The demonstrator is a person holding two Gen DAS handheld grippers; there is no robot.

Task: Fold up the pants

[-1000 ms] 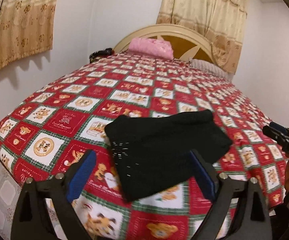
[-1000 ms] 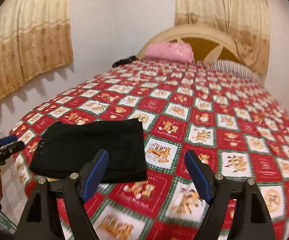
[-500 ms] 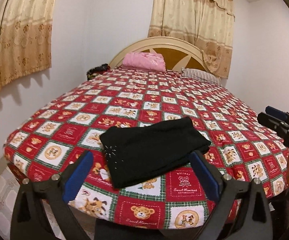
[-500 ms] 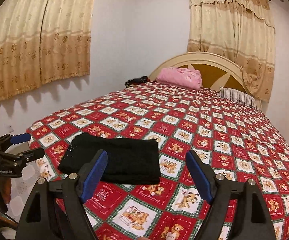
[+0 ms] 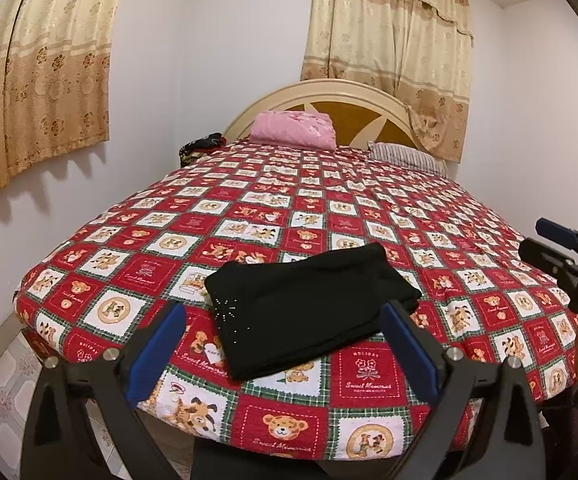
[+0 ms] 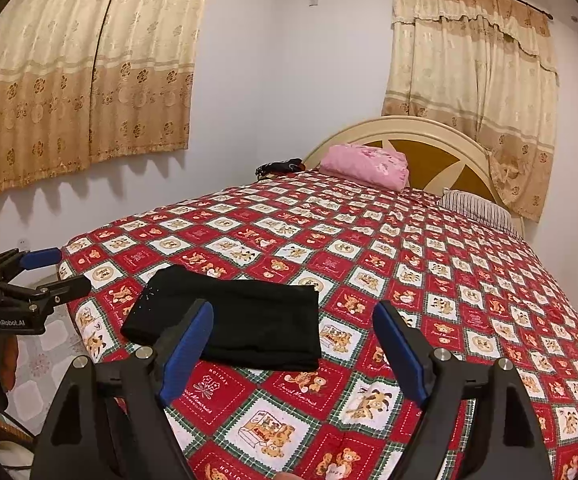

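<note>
The black pants [image 5: 309, 308] lie as a compact flat rectangle on the bed [image 5: 369, 208], in the lower middle of the left view and the lower left of the right view, close to the near edge of the red patchwork cover. That spot suits the job: it is within easy reach from the foot of the bed, and the flat cover lets the layers sit square on one another. The edges look stacked and even, with a small sparkle of studs at the pants' left corner, so I judge the folding finished or nearly so.

The left claw [image 5: 285, 344] hangs in front of the pants with its blue pads [image 5: 157, 344] wide apart and nothing between them but open air; the fabric seen through the gap lies beyond, untouched. The right claw [image 6: 293, 348] likewise stands spread, its left pad overlapping the pants only in the picture, not in contact. Both sit back from the bed and point slightly downward, which reads as a hands-off stance: the cloth is left to rest under its own weight and not pinned.

At the upper middle of each view a pink bundle [image 5: 293, 128] and a striped pillow [image 5: 405, 154] sit by the headboard [image 5: 353, 92], well apart from the pants and out of the working area.
</note>
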